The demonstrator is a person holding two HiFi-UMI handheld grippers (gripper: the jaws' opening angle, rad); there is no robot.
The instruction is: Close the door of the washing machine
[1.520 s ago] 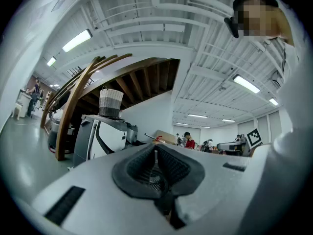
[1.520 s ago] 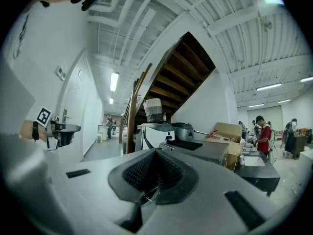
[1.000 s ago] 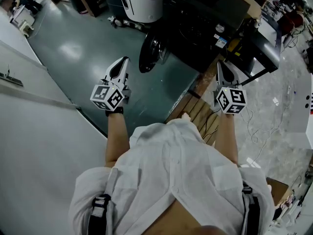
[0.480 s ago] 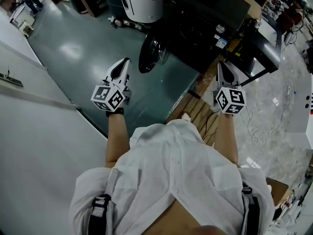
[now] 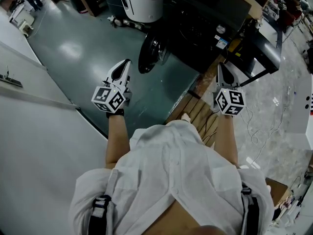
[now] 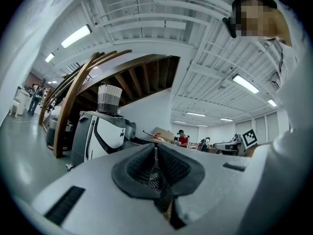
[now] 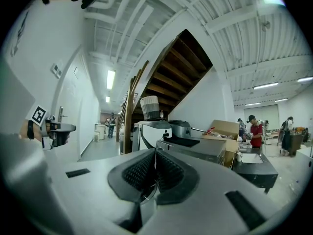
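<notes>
Jaws clenched on nothing, left gripper [image 5: 124,63] and right gripper [image 5: 221,67] are hovering before the black washing machine [image 5: 205,18], its round door [image 5: 149,53] hanging open ahead of the left one.

You hold your left forearm [image 5: 116,138] and right forearm [image 5: 226,136] out ahead, well apart. Your left gripper [image 5: 124,63] and right gripper [image 5: 220,66] point level, jaws pressed together on nothing.

no word, brand or number is legible. a blue-and-white sticker [image 5: 222,43] on the dark washing machine [image 5: 203,18] is too small to read; cubes on the left gripper [image 5: 125,62] and right gripper [image 5: 220,66] bear only black-and-white square markers.
</notes>
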